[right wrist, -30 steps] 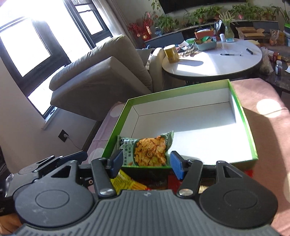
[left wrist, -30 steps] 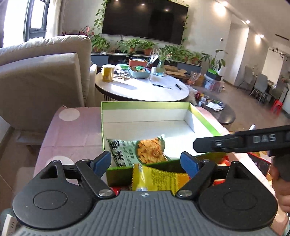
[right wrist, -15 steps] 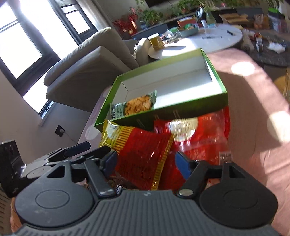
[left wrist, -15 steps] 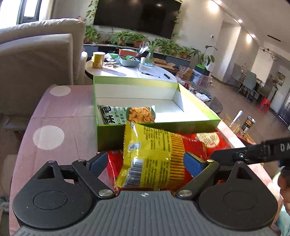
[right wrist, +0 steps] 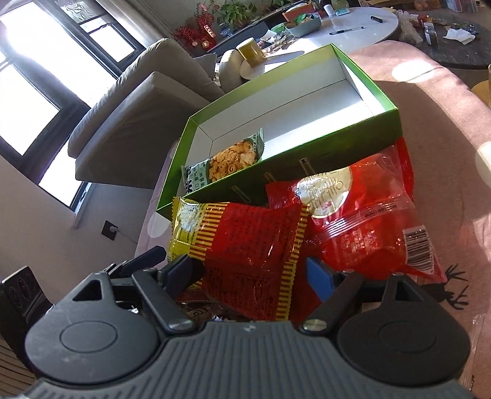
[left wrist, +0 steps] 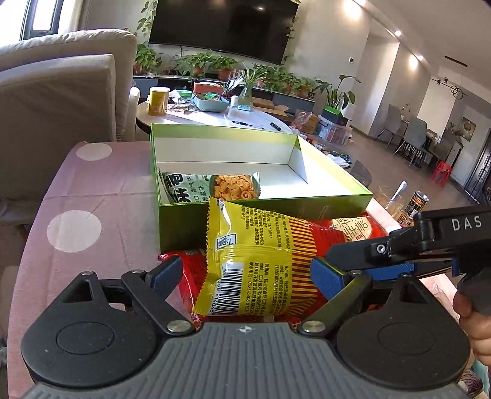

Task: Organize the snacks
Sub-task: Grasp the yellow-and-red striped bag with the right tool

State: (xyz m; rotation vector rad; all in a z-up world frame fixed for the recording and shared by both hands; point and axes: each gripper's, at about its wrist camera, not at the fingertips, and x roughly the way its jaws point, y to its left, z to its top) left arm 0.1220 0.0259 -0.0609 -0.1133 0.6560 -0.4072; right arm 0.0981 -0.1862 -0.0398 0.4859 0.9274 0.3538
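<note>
Where crinkly foil packets (left wrist: 254, 264) lie, rectangular cardboard box (left wrist: 184, 224)

"DAS" on right gripper (left wrist: 343, 261)

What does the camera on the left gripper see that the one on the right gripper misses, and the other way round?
Only the left wrist view shows the wall television and the right gripper reaching in from the side. Only the right wrist view shows the bright windows and the red packet's barcode. Both show the green box holding one green snack bag, with the yellow-striped packet in front.
</note>
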